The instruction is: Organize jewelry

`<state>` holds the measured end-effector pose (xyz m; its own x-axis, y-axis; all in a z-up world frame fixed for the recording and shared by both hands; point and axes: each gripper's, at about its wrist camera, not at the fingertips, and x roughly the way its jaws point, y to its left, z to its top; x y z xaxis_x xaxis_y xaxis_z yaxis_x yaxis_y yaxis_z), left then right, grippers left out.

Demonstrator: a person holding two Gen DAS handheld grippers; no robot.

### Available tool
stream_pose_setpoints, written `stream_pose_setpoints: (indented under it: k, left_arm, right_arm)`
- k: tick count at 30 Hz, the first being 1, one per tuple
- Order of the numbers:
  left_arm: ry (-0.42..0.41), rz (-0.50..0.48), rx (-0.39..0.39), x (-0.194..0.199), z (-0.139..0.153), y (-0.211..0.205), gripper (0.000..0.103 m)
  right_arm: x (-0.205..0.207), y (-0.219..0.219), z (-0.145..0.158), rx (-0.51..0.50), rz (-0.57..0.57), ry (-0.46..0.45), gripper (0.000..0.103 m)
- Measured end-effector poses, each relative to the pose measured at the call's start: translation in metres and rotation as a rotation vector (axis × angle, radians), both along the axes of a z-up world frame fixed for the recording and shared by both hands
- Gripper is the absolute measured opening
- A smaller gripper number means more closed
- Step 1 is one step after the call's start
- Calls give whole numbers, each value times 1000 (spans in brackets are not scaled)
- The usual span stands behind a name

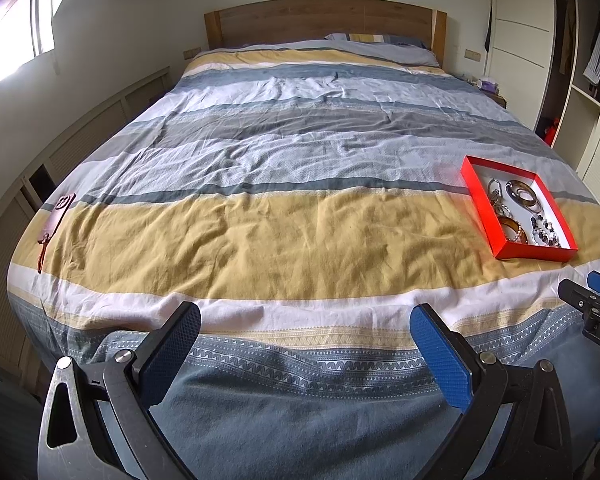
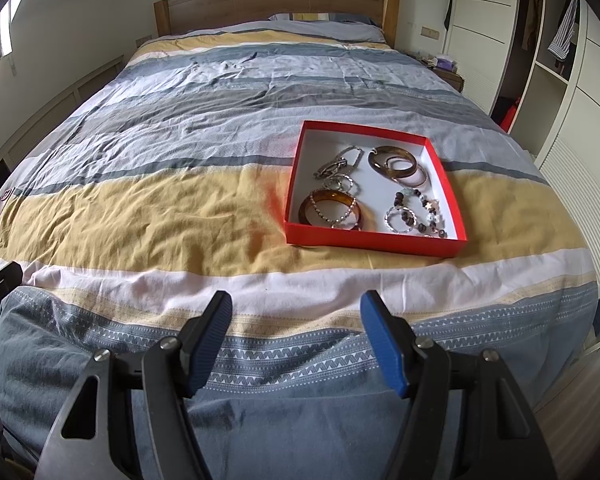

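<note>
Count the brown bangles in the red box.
2, maybe more hidden. One brown bangle lies at the far right of the red box, thinner rings overlapping it. The other lies near left, a bead strand across it.

A wide bed (image 2: 204, 128) fills the room, covered by a rumpled cotton duvet (image 1: 260, 168) striped in mustard yellow, grey-blue and white, with a zigzag-patterned band near the foot. A plain brown wooden headboard (image 1: 324, 20) stands against the cream back wall (image 1: 140, 4), and a striped pillow (image 1: 376, 39) lies just below it. On the left, bright daylight pours through a window (image 1: 16, 28) above low beige panelled cabinets (image 1: 84, 136). On the right stands a white built-in wardrobe (image 2: 484, 32), with an open section beside it where clothes hang (image 2: 562, 24). A small bedside table (image 2: 446, 68) sits between bed and wardrobe. Pale wooden floor (image 2: 580, 396) shows at lower right.
</note>
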<state>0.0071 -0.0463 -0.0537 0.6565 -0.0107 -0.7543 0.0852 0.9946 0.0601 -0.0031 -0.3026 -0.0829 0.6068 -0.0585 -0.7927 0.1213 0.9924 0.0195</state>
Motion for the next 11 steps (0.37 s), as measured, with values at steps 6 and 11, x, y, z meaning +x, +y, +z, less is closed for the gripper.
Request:
stream_pose_setpoints:
  k: [6, 11]
  left_arm:
    - [3, 0, -1, -1, 0, 0, 102]
    - [8, -1, -3, -2, 0, -1, 102]
  right_arm:
    - [0, 0, 0, 0, 1, 1, 65]
    - [0, 0, 0, -1, 0, 1, 65]
